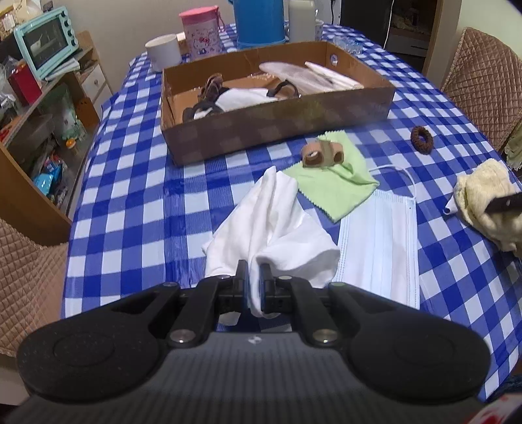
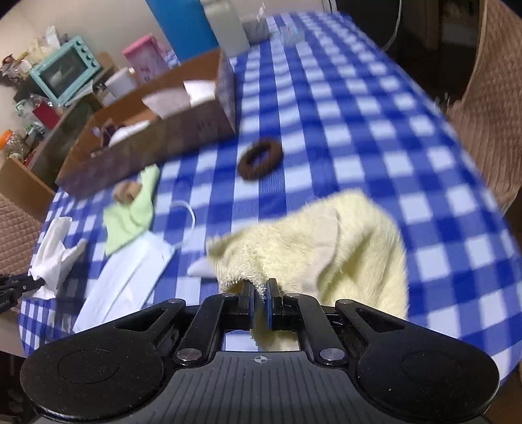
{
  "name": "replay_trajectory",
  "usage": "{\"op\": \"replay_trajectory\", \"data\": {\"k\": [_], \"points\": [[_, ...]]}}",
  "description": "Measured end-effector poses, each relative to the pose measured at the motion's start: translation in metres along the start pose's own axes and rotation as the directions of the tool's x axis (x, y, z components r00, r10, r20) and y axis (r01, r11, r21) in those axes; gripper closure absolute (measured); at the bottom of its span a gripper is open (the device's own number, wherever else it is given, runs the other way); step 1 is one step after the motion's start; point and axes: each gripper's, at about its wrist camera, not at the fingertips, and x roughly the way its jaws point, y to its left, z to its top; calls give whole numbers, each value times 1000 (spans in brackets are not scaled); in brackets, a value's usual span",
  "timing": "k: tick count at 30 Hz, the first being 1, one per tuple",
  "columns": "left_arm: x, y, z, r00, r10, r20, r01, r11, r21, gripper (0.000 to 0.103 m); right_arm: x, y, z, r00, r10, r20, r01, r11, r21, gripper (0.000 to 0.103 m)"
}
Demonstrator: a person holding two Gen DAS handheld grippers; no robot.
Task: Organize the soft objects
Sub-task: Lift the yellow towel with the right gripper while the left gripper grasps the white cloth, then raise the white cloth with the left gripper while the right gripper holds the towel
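Left hand-held gripper (image 1: 253,277): the jaws are pressed together on a fold of the white cloth (image 1: 274,225), which is pinched between the two pads and trails forward over the blue-and-white checked worktop (image 1: 130,202). Just to the right of this cloth, a pale blue face mask (image 1: 381,241) is laid flat, its ear loop curving toward the far side. A green cloth (image 1: 329,182) is spread beyond the mask and touches it; a tan roll of bandage (image 1: 321,153) is set on the green cloth's far part. A dark brown hair scrunchie (image 1: 422,139) is seen alone, well to the right of the bandage.

Right hand-held gripper (image 2: 259,293): the jaws are closed on the near edge of the pale yellow towel (image 2: 326,248), a ridge of pile being nipped between the pads while the remainder is bunched on the worktop. The view is blurred.

Cardboard box (image 1: 277,130): placed across the far half of the worktop, beyond the green cloth. Brown hair ties and white fabric items are contained in it; they cannot be told apart more exactly. Behind the box, a white mug (image 1: 163,52), a pink canister (image 1: 200,29) and a blue jug (image 1: 259,22) are stood. A turquoise toaster oven (image 1: 45,42) is shelved off the worktop's left side.
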Motion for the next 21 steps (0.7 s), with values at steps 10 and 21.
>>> {"op": "replay_trajectory", "data": {"k": [10, 21], "points": [[24, 6, 2, 998, -27, -61, 25, 999, -37, 96, -32, 1, 12, 995, -37, 95, 48, 993, -111, 24], [43, 7, 9, 995, -40, -89, 36, 998, -47, 87, 6, -38, 9, 995, -86, 43, 84, 995, 59, 13]]}}
